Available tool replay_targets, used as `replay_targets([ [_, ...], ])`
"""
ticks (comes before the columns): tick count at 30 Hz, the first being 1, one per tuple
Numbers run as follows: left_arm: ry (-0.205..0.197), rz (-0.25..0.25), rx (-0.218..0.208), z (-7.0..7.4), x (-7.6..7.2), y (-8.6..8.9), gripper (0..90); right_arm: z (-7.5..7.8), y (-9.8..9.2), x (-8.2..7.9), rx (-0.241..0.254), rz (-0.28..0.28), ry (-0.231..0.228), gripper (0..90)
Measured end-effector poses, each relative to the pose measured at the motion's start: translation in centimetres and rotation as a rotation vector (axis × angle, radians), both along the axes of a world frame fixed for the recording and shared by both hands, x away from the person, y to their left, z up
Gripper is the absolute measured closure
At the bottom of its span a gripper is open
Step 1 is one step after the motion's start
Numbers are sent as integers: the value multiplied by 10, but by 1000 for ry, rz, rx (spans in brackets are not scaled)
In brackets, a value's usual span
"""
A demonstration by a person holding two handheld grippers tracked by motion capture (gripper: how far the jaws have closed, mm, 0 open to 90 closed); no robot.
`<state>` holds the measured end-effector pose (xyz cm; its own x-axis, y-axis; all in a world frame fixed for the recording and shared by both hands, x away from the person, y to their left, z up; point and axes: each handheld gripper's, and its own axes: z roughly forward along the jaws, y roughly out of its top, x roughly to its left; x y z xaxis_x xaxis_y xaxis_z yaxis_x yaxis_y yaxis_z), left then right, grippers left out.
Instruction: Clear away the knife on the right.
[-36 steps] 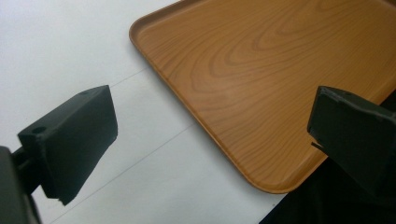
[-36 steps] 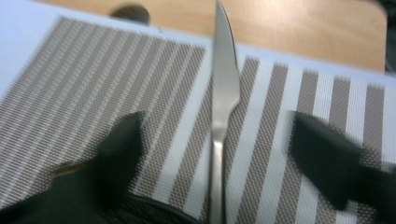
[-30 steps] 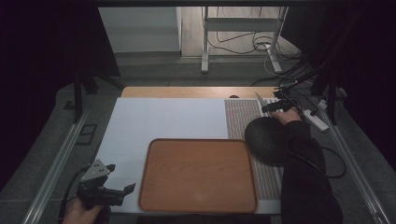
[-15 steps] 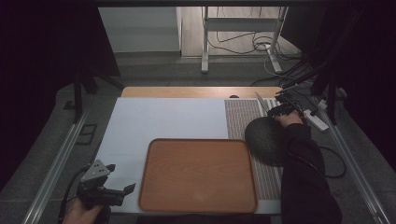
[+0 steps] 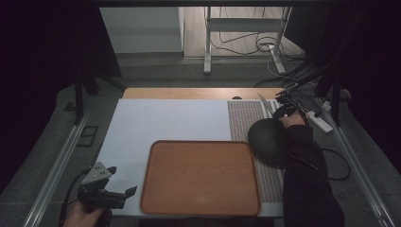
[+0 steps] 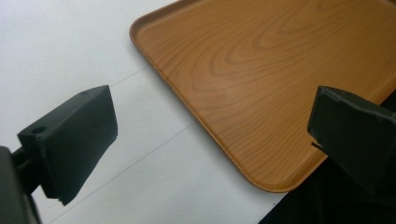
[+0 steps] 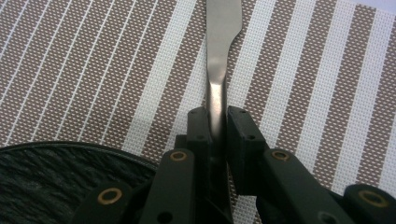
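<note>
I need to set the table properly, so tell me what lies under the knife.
Under the knife lies the striped placemat. The right gripper has just been closing its fingers on the handle, hiding the mat below that part. The dark plate sits beside it.

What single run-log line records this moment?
right gripper: jaws just closed on knife handle, over striped placemat | left gripper: open, beside wooden tray

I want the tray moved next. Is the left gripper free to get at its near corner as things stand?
Probably yes: the left gripper hangs open with nothing between its jaws, and the wooden tray lies bare just ahead, its corner unobstructed on the white mat.
</note>
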<state>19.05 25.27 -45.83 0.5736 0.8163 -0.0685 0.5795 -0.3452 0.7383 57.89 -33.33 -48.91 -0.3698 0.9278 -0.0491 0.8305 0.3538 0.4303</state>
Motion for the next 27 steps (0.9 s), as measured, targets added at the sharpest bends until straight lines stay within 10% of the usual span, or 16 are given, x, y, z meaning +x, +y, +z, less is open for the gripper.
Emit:
replay_targets([
  [27,1,-1,4,0,1,-1,17,32,-50,-13,33,-79,-87,803],
])
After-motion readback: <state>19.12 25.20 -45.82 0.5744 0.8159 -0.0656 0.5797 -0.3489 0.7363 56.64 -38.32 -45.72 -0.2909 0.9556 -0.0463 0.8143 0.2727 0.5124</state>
